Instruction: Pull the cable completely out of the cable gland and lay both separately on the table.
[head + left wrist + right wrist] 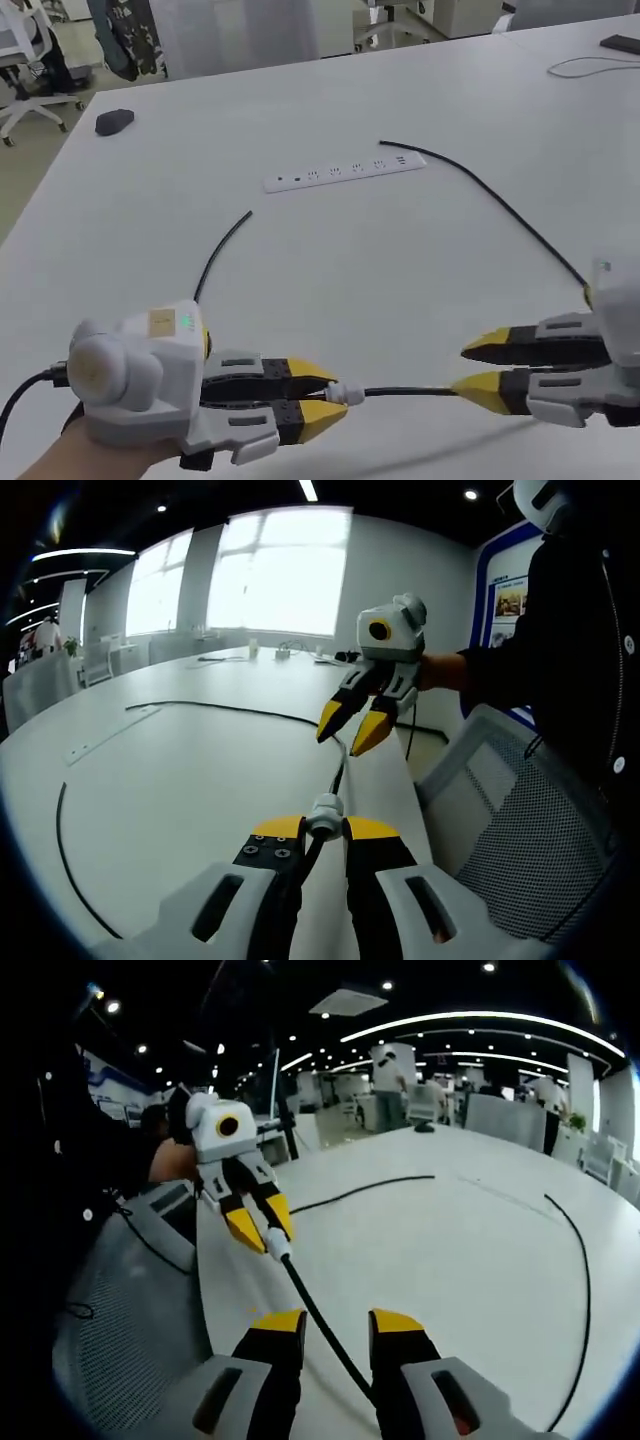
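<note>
A white power strip [345, 170] lies flat mid-counter [330, 280], and its black cord [500, 203] curves off to the right. A dark computer mouse [114, 121] sits near the far left corner. A dark phone [622, 43] and a thin grey wire [590, 64] lie far right. An office chair [25, 70] stands beyond the left edge.

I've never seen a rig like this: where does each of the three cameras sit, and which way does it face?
Head view: on the headset, looking down at the white table; yellow-tipped left gripper, right gripper and the person's hand show.
Left gripper view: on the left gripper, facing the right gripper past the small white plastic cable gland; own jaws, dark sleeve show.
Right gripper view: opposite, facing the left gripper along the thin black cable.
Shared: gland and cable.
</note>
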`<state>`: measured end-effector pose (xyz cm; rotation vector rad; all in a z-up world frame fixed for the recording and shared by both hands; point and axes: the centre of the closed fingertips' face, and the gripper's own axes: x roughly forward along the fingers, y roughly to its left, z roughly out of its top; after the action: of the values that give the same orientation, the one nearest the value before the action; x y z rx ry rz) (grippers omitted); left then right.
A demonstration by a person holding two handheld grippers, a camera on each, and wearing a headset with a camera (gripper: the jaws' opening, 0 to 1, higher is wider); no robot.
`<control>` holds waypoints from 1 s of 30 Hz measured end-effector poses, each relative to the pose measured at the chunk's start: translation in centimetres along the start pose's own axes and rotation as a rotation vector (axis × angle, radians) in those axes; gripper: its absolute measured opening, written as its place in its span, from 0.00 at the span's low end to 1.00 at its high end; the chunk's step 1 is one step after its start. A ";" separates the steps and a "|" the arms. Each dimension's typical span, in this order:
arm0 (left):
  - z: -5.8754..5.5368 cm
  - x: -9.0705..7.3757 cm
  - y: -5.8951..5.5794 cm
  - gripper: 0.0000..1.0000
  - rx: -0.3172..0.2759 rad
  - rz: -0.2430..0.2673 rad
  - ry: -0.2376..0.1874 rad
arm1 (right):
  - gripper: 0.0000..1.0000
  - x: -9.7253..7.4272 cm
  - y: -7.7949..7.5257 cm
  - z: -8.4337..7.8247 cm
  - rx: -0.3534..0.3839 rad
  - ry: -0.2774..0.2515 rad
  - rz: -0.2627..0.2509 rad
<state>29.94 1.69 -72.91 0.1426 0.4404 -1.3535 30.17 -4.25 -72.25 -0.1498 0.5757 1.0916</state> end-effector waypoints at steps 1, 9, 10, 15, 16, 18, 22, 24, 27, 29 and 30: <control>0.1 0.0 0.0 0.15 -0.002 -0.002 -0.003 | 0.22 0.5 0.5 0.3 -0.014 0.009 0.022; 0.2 0.0 -0.3 0.15 0.029 -0.009 0.008 | 0.17 3.6 2.9 0.7 -0.220 0.121 0.109; 0.2 0.0 -0.4 0.15 0.034 -0.010 0.010 | 0.16 3.9 3.0 0.5 -0.235 0.140 0.118; 0.5 0.2 -0.9 0.15 0.062 -0.022 0.026 | 0.08 4.5 3.0 0.0 -0.314 0.183 0.130; 0.5 0.2 -0.8 0.15 0.058 -0.022 0.022 | 0.03 4.5 3.0 0.0 -0.331 0.186 0.131; 0.4 0.3 -0.8 0.15 0.062 -0.026 0.024 | 0.00 4.5 3.0 -0.1 -0.347 0.193 0.134; 0.1 0.5 -1.0 0.15 0.070 -0.034 0.035 | 0.00 4.4 3.3 -0.6 -0.393 0.210 0.152; 0.0 0.6 -1.1 0.15 0.073 -0.038 0.039 | 0.00 4.3 3.4 -0.8 -0.410 0.212 0.150; 0.1 0.7 -1.1 0.15 0.090 -0.034 0.038 | 0.00 4.1 3.2 -0.8 -0.415 0.207 0.149; -0.1 0.6 -1.0 0.15 0.087 -0.034 0.044 | 0.00 3.7 2.7 -1.4 -0.421 0.225 0.147; -0.1 0.5 -0.9 0.15 0.076 -0.038 0.041 | 0.00 3.5 2.7 -1.5 -0.419 0.224 0.149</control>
<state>29.10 1.05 -73.09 0.2260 0.4275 -1.4075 28.47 -0.85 -74.83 -0.6079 0.5572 1.3415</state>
